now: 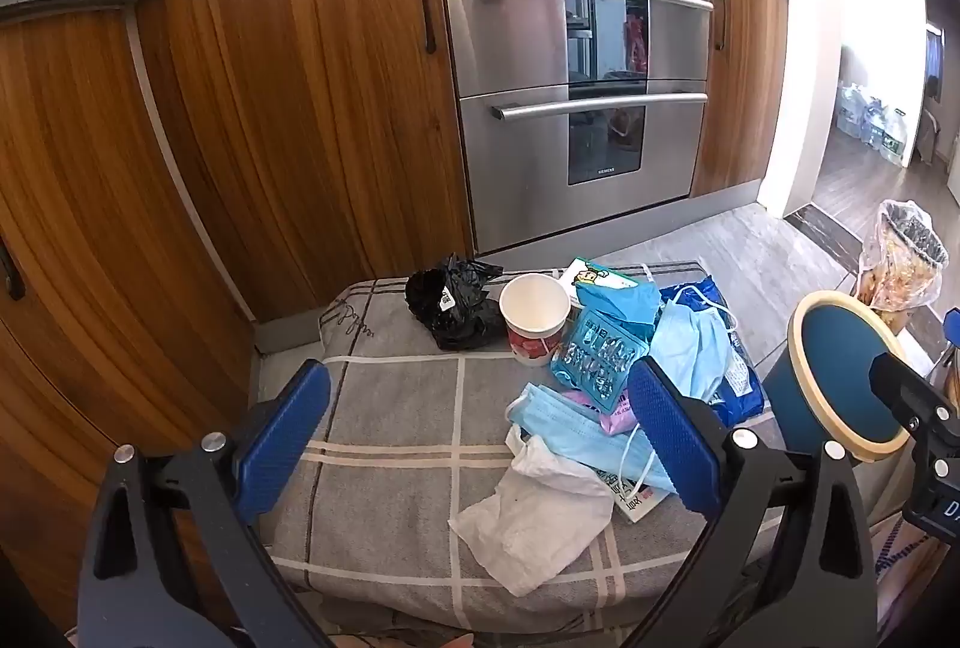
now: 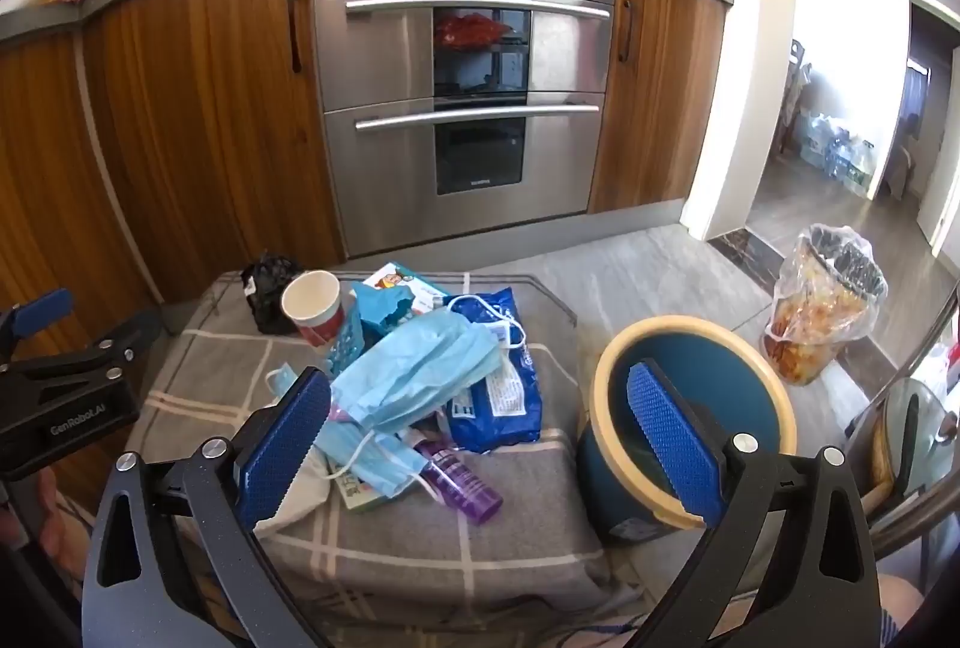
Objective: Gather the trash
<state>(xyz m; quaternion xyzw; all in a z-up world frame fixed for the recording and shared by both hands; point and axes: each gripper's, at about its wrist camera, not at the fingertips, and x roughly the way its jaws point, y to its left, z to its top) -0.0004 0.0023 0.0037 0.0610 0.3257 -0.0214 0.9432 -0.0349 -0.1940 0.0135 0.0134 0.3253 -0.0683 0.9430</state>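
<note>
Nothing has been picked up yet, by the look of it: both grippers hang over a low surface covered in a grey checked cloth, and the trash lies in a heap on it. The left gripper has its jaws spread wide and empty, with a crumpled white tissue and a blue face mask lying between and just ahead of its fingers. The right gripper is also wide and empty, set above the near edge of the pile. That pile holds a paper cup standing upright, a black plastic bag bunched beside it, more blue masks, a blue packet, a purple bottle lying on its side and a small box at the back. Just beside the cloth, on the right, stands a blue bin with a pale rim — open, and apparently empty. So the step in hand seems to be choosing a first piece. The tissue is the nearest for the left gripper; taking it calls for coming down so one finger slides under a fold, closing gently, then carrying it across to the bin. The mask loops are tangled — one may drag its neighbours along.
</note>
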